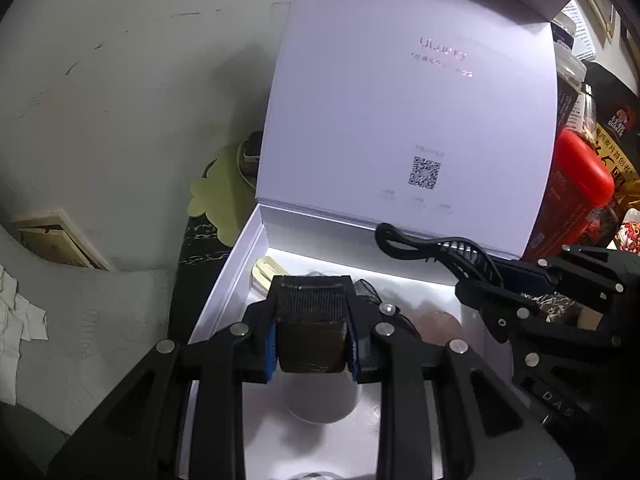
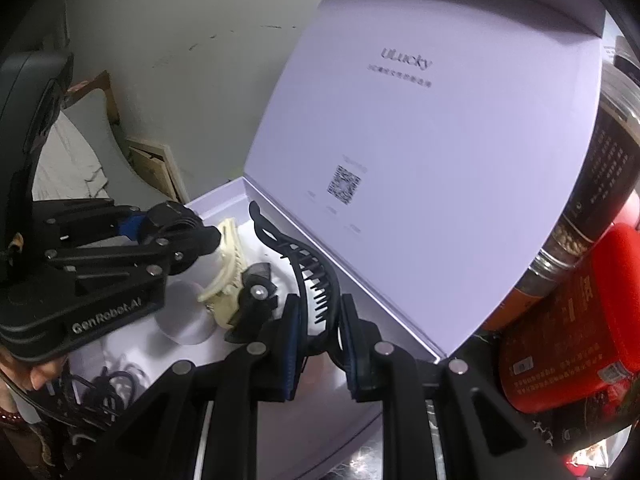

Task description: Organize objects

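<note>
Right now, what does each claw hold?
Left claw: shut on a dark ridged block.
Right claw: shut on a black hair clip.

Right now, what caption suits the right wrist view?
Right gripper holding a black hair clip over the open white box.

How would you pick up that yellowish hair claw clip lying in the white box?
Probably grip the cream hair claw clip across its curved spine, coming from above. It lies flat on the box floor, teeth sideways; the left gripper and a black piece crowd its sides.
</note>
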`<state>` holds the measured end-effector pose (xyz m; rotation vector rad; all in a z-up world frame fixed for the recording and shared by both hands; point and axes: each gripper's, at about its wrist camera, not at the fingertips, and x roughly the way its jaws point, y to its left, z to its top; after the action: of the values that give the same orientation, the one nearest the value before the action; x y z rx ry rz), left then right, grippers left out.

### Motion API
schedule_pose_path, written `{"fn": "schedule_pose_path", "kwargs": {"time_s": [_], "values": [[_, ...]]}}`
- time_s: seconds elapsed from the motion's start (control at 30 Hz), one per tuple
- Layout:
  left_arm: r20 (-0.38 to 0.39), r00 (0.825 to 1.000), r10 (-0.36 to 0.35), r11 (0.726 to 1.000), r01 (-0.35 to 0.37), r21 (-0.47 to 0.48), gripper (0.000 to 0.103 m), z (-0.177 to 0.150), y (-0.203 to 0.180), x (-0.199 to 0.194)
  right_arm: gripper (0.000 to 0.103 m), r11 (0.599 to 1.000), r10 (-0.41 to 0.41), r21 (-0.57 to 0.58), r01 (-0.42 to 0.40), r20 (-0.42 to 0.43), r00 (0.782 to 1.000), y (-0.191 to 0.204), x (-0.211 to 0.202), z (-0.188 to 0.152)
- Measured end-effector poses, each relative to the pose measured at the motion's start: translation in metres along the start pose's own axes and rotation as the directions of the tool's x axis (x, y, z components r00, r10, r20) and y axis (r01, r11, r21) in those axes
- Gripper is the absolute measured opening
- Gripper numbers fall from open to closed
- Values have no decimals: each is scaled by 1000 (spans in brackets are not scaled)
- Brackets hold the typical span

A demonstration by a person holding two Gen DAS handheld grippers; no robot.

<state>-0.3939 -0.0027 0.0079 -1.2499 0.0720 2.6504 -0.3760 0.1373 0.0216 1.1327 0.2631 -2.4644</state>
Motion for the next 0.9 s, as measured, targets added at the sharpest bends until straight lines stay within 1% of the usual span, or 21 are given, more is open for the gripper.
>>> {"fn": "schedule_pose_path", "kwargs": {"time_s": [0.2,0.4,0.57,0.6,0.77,0.8,0.9], "values": [[-26,1000,11,1000,-11,7,24,1,2,10,19,1000,12,-6,-12,-10,1000,0,9,-3],[-57,998,5,1000,-4,6,24,-1,3,21,19,1000,10,0,-10,-12,1000,-2,15,-7],[-79,997,6,1000,-4,24,24,-4,2,24,19,1000,25,-5,-25,-36,999,-1,22,-10],[-83,996,8,1000,-6,21,24,-4,2,25,19,1000,26,-4,-26,-40,999,3,23,-8],[-104,995,-12,1000,11,-11,24,-7,10,30,19,1000,17,7,-16,-48,999,-1,26,-11],[-107,994,-11,1000,10,-15,24,-7,12,30,19,1000,14,9,-13,-51,999,-1,27,-12],[-130,991,27,999,-30,-22,24,-9,16,34,19,1000,14,11,-13,-68,998,-6,33,-12]]}}
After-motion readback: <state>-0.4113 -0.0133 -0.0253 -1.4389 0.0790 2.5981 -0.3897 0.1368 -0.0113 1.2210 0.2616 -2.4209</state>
